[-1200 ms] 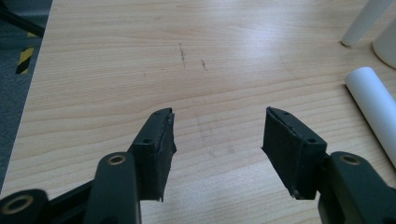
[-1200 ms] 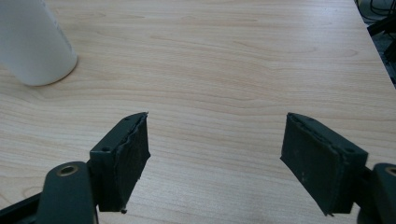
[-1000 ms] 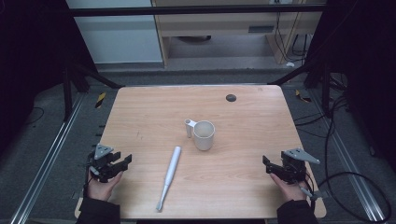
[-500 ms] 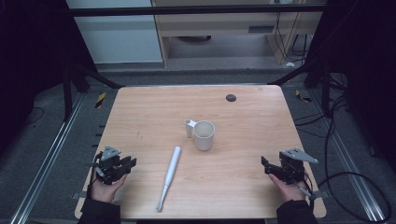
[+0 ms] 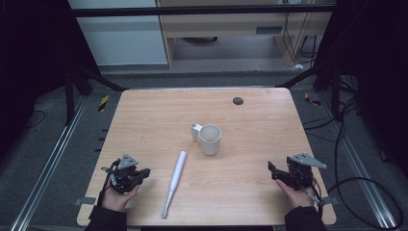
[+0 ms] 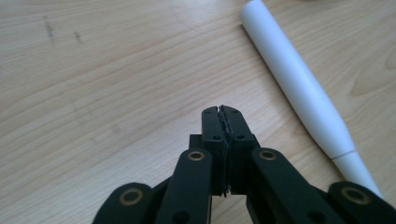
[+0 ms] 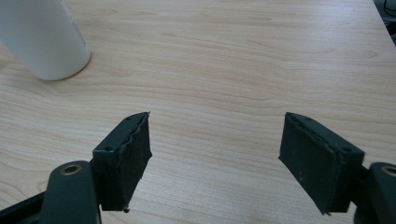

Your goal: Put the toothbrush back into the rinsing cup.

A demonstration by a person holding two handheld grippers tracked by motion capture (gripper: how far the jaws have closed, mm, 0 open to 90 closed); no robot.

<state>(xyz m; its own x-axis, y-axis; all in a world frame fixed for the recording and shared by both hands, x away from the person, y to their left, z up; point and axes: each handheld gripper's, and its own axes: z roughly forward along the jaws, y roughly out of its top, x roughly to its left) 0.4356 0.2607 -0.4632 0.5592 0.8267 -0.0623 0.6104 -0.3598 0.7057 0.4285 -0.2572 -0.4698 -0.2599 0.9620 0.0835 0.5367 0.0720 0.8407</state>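
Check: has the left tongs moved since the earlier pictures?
Yes. The left tongs has shifted right, toward the white electric toothbrush, its jaws having just closed on nothing.

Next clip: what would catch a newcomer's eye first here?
A white mug stands upright mid-table, with a long white electric toothbrush lying just in front of it, toward the left. The left gripper has just been closing and is now shut on nothing beside the toothbrush, while the right gripper rests open near the table's right front edge.
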